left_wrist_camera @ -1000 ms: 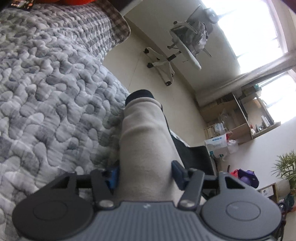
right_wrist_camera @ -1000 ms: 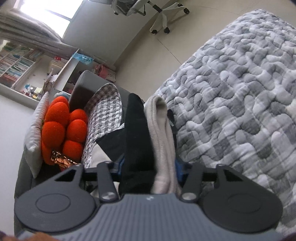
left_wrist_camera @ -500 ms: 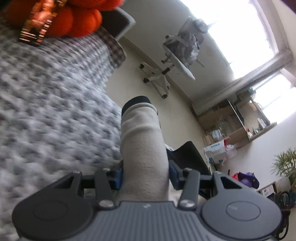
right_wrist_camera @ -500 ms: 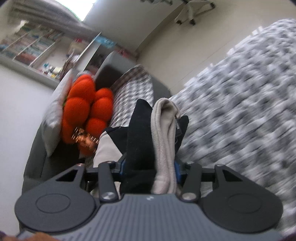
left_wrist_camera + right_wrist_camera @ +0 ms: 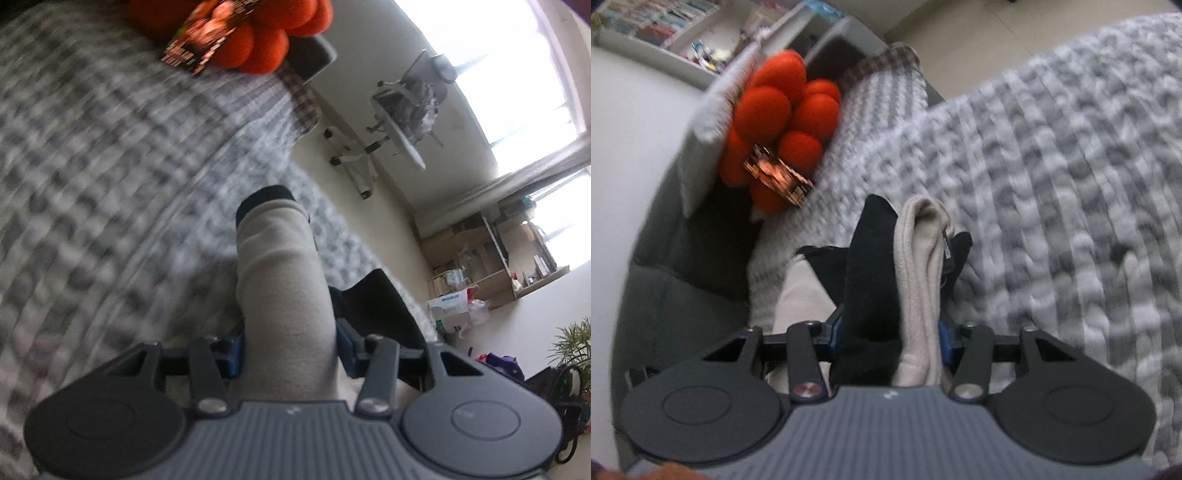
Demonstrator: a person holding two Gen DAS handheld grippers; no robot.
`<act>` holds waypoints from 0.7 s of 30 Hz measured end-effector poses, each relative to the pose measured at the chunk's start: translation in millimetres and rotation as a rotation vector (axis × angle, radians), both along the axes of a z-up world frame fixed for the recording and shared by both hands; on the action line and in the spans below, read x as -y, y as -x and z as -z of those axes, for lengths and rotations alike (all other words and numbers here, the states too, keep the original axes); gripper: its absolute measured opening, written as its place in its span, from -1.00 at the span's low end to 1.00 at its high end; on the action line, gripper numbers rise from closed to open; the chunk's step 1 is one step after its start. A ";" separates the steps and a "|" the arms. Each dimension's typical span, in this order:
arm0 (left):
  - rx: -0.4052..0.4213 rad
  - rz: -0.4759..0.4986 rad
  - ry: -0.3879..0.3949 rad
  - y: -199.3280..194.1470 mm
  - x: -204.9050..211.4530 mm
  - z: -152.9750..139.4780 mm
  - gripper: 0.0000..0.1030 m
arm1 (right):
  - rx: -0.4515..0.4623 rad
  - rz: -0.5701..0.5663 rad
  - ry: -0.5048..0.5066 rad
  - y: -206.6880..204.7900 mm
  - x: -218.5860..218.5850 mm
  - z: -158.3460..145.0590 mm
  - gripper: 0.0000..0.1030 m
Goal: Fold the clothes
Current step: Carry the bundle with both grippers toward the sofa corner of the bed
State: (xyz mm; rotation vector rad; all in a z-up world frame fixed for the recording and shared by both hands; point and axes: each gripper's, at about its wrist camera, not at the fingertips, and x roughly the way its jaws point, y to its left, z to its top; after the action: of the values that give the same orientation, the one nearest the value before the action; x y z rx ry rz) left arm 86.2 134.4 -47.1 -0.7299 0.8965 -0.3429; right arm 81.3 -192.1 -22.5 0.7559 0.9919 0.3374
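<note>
Garment (image 5: 280, 288) in beige fleece with black trim is sitting right between the fingers of your left hand-held gripper (image 5: 288, 347), which you are clamping on a thick fold of it. The fold is running forward along the fingers and ending in a black band at its far tip, held up above the grey quilted bedspread (image 5: 110, 166), which is blurring in this view. More black fabric of the same piece is hanging just to the right of the gripper.

Your right hand-held gripper (image 5: 886, 343) is also clenching the garment (image 5: 919, 280): a black layer is lying against the left finger and a beige layer against the right one, pressed side by side and sticking out forward past the fingers. Beige and black cloth is trailing down to the left below the gripper, over the bedspread (image 5: 1052, 184).

Beyond the garment, an orange plush cushion (image 5: 783, 122) with a shiny tag is resting near the head of the bed, against a white pillow (image 5: 713, 110). In the left view an office chair (image 5: 402, 122) is standing on the floor well apart from the bed, and a shelf unit (image 5: 491, 262) is showing by the window.
</note>
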 end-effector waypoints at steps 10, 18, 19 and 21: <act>-0.009 0.046 0.018 10.4 -5.9 32.2 0.33 | -0.028 -0.006 -0.008 6.7 6.9 25.9 0.35; 0.037 -0.008 0.078 13.2 -17.1 22.7 -0.16 | 0.071 -0.048 -0.046 7.4 -10.7 8.7 0.01; 0.051 -0.024 0.072 15.1 -21.5 18.7 -0.16 | 0.078 -0.060 -0.054 3.8 -17.6 4.7 0.00; 0.085 -0.067 0.066 21.2 -36.4 8.0 -0.16 | 0.090 -0.085 -0.071 -3.6 -31.6 -3.3 0.00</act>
State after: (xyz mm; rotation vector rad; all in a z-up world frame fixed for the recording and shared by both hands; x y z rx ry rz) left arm 65.0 170.9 -55.2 -0.7989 0.7818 -0.3429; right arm 84.9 -160.5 -19.3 0.7578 0.9326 0.4790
